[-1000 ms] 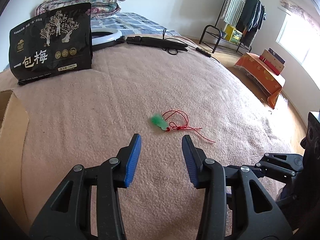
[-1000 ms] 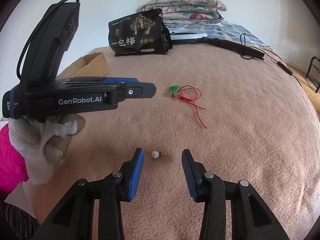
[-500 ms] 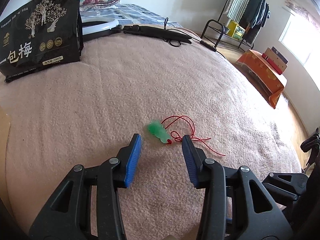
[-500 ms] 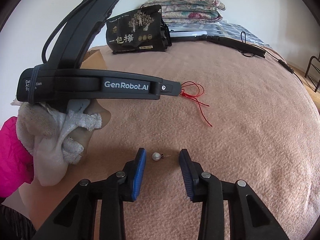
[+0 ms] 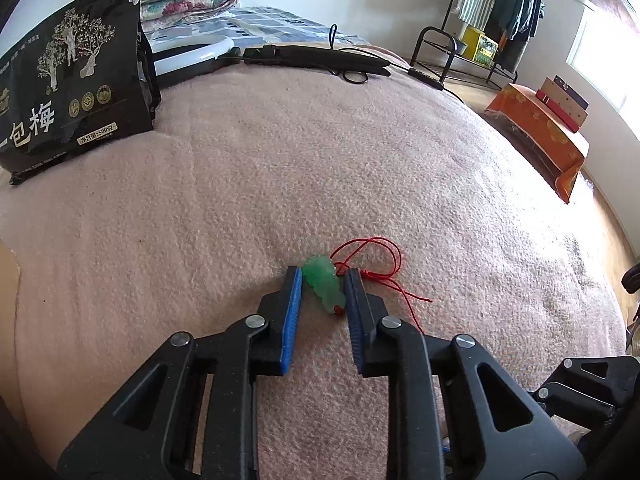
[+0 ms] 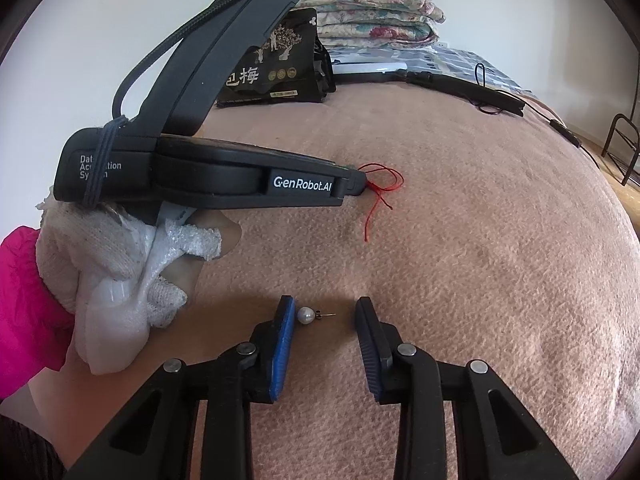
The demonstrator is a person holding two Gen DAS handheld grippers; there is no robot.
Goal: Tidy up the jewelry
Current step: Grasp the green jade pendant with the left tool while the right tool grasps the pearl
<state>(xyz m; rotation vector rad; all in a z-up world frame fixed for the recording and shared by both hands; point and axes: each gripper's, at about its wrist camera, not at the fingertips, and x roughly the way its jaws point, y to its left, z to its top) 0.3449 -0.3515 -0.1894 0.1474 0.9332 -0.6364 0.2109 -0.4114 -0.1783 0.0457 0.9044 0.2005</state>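
Note:
A green jade pendant (image 5: 323, 286) on a red cord (image 5: 372, 256) lies on the pink blanket (image 5: 280, 160). My left gripper (image 5: 323, 276) is down over it, its jaws closing, and both blue pads touch the pendant's sides. In the right wrist view the left gripper (image 6: 358, 185) hides the pendant; only the red cord (image 6: 380, 186) trails out beyond its tip. A pearl stud earring (image 6: 306, 315) lies between the fingers of my right gripper (image 6: 324, 302), close to the left pad. The right jaws are closing, with a wide gap still on the earring's post side.
A black snack pouch (image 5: 68, 92) stands at the back left, with folded quilts (image 6: 376, 20) behind it. A black folded stand with cables (image 5: 320, 58) lies across the far side. A gloved hand (image 6: 120, 264) holds the left gripper. The blanket's edge drops off to the right.
The left gripper moved forward and down over the green pendant and its jaws narrowed onto it. The right jaws narrowed a little around the pearl earring, and the right hand stayed in place.

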